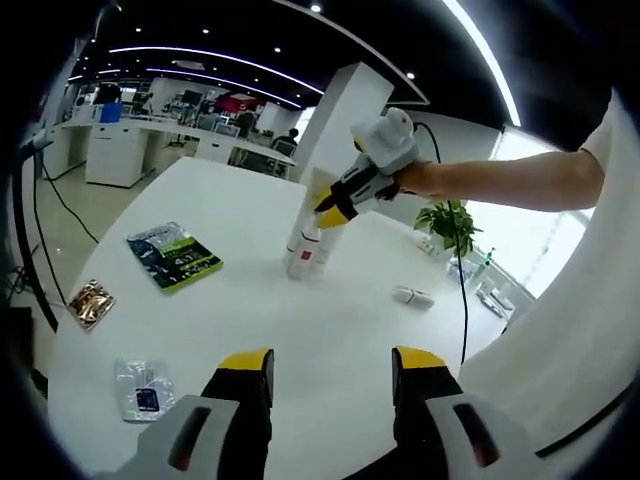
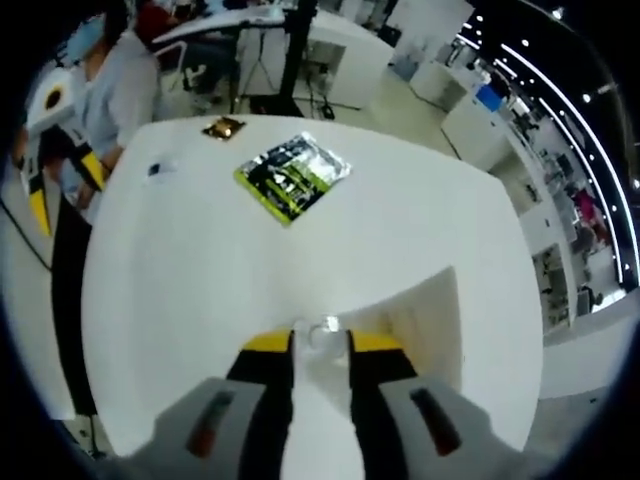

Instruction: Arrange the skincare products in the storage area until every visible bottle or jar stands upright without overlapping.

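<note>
The right gripper [image 1: 330, 208] is held out over the middle of the white table [image 1: 330, 330]. Its yellow tips are squeezed on the top of a tall white bottle [image 2: 318, 345]. In the right gripper view the bottle sits tight between the two jaws, with its round cap poking out at the top.

In the left gripper view that bottle stands in a little bunch of white bottles [image 1: 305, 245]. They are close together, maybe touching. I cannot tell how many there are.

One more small white bottle [image 1: 413, 296] lies flat on its side, off to one side of the bunch and nearer the far edge.

The left gripper [image 1: 330, 365] hangs low at the near side of the table. Its jaws are wide apart and hold nothing.

I think the job now is to set the held bottle down straight. It would be good to lower it slowly until the bottom sits flat. It needs a bare spot beside the others, not on top of them. Then let go gently, because a tall thin bottle tips easily and could knock its neighbours down.

After that, the lying bottle needs standing up.

A green and black packet [image 1: 175, 255], a shiny brown packet [image 1: 90, 303] and a clear little bag [image 1: 143, 388] lie on the table well away from the bottles.
</note>
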The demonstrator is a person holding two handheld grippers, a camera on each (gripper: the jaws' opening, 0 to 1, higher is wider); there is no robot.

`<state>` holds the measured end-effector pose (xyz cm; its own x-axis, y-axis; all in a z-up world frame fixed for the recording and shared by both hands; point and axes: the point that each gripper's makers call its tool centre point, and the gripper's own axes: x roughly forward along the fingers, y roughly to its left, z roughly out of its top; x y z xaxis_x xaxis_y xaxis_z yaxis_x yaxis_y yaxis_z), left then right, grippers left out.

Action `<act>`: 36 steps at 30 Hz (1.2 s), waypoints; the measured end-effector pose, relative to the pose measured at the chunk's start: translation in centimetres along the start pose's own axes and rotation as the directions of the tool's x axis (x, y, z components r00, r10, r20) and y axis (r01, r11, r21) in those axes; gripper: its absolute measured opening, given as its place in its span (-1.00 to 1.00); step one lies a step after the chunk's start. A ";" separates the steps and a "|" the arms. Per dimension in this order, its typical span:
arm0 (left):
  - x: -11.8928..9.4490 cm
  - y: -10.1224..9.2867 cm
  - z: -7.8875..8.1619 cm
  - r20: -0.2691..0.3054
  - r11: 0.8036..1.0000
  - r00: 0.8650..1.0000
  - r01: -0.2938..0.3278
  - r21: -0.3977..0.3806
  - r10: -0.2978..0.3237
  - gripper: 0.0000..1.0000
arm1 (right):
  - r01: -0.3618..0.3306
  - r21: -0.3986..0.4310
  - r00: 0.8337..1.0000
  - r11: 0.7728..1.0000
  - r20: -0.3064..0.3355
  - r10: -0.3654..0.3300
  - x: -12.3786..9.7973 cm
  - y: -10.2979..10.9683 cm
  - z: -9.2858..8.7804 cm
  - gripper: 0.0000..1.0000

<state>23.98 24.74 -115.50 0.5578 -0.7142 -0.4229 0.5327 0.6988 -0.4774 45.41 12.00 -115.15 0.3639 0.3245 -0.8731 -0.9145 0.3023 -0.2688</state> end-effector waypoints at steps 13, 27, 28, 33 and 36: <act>-0.1 -0.1 -0.3 -0.013 1.000 1.000 0.005 0.004 -0.005 -0.03 | 0.099 0.022 0.987 0.995 0.129 -0.101 -3.4 0.1 1.8 -0.55; 2.3 -2.0 -1.4 -0.081 0.998 0.995 0.062 0.014 -0.061 -0.02 | 0.040 0.482 0.976 0.875 0.169 -0.137 -6.4 7.4 -9.5 -0.45; 2.3 -2.1 -1.5 -0.085 0.998 0.994 0.064 0.016 -0.062 -0.02 | 0.044 0.488 0.976 0.872 0.164 -0.141 -6.6 7.4 -10.0 -0.44; 2.9 -3.1 -2.8 -0.126 0.998 0.990 0.066 0.009 -0.064 -0.01 | 0.094 0.604 0.981 0.792 0.081 -0.178 -8.7 7.6 -18.3 -0.34; 2.5 -3.4 -3.5 -0.160 0.999 0.986 0.040 -0.002 -0.040 -0.01 | 0.127 0.608 0.984 0.784 0.021 -0.176 -9.6 7.0 -22.5 -0.32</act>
<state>21.37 20.48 -117.62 0.4269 -0.7387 -0.5216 0.5530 0.6696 -0.4958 31.55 -9.12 -117.80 0.5227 0.2850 -0.8035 -0.5633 0.8229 -0.0746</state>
